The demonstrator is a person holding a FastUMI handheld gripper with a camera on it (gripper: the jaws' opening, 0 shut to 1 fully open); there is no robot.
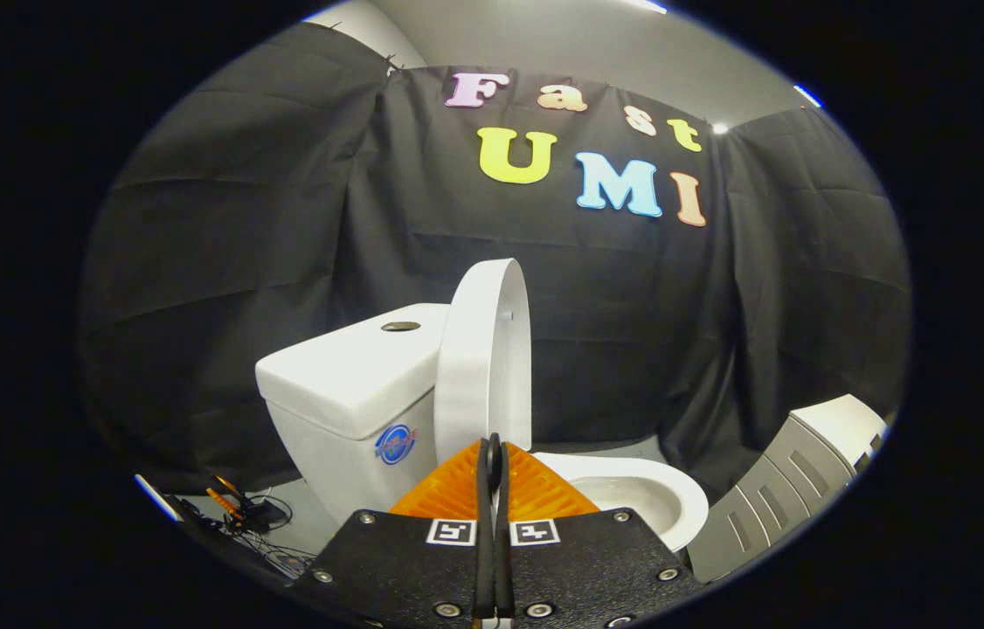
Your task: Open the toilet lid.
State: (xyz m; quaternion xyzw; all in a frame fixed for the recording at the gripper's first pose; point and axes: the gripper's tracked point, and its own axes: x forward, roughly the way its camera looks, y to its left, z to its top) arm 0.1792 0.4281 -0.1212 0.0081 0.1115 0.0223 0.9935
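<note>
Both fingers of the tool (492, 450) are pressed together, gripping nothing; the raised toilet lid (483, 358) stands upright just beyond them.

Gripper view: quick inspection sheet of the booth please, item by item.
Surface: pale floor under the toilet, partly hidden by the gripper body.
Job's things: toilet lid raised upright against the tank; bowl open, rim exposed.
Clutter: grey ribbed unit with a white top beside the bowl; what it is cannot be told.
Grippers: hand-held gripper with fingers pressed together, holding nothing, just short of the lid's lower edge.
Cables: loose dark wires and a small device on the floor beside the tank.
Surroundings: black cloth wall behind and to both sides.
</note>
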